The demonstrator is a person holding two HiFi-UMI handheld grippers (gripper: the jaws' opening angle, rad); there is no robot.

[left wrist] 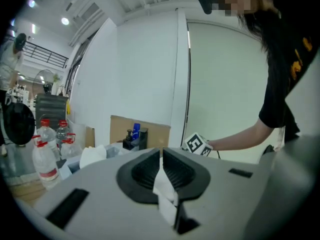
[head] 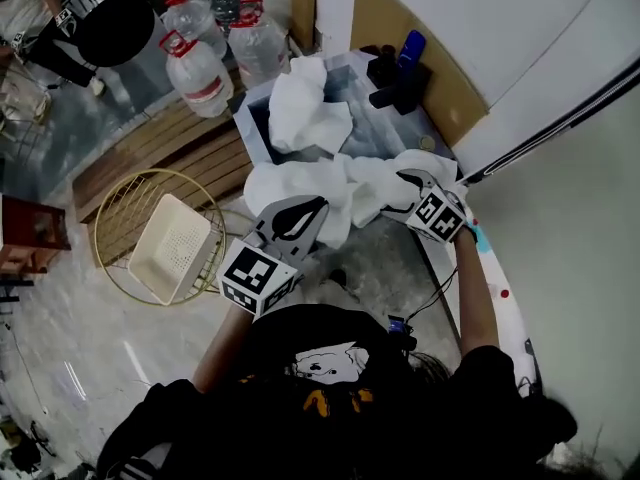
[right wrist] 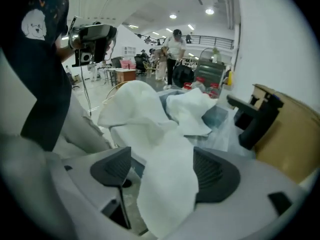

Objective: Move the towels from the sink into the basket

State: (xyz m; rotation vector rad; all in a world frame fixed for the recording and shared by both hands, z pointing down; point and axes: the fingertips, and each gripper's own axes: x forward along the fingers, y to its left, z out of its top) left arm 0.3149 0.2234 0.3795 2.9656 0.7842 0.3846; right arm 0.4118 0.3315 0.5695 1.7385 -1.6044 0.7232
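- Gripping a pinch of white cloth, the left claw [left wrist: 161,153] is clenched on an edge of the draped towel [head: 335,190]. A strip of the fabric sticks out from between its shut pads, back toward the handle.
- Off to that claw's right, the right claw [right wrist: 161,154] is released, with its jaws wide apart. The same towel lies loose in the gap. It sits up against the right-hand pad, and there is open space beside the left-hand one.
- The draped towel hangs over the front rim of the sink [head: 252,128] and spans from one claw to the other, so one end sits at each set of jaws.
- A second towel [head: 305,108] stands crumpled inside the sink, beyond both claws and apart from each.
- A black tap [head: 393,80] and a blue bottle [head: 412,46] stand at the sink's far end, ahead of the right claw and past the towels.
- The wire basket [head: 97,230] sits on the floor well apart from the left claw, on its outer, left side. A cream perforated tray [head: 175,250] rests inside it.
- Several water bottles [head: 200,68] with red caps stand beyond the basket, farther ahead of the left claw and just beside the sink's left wall.
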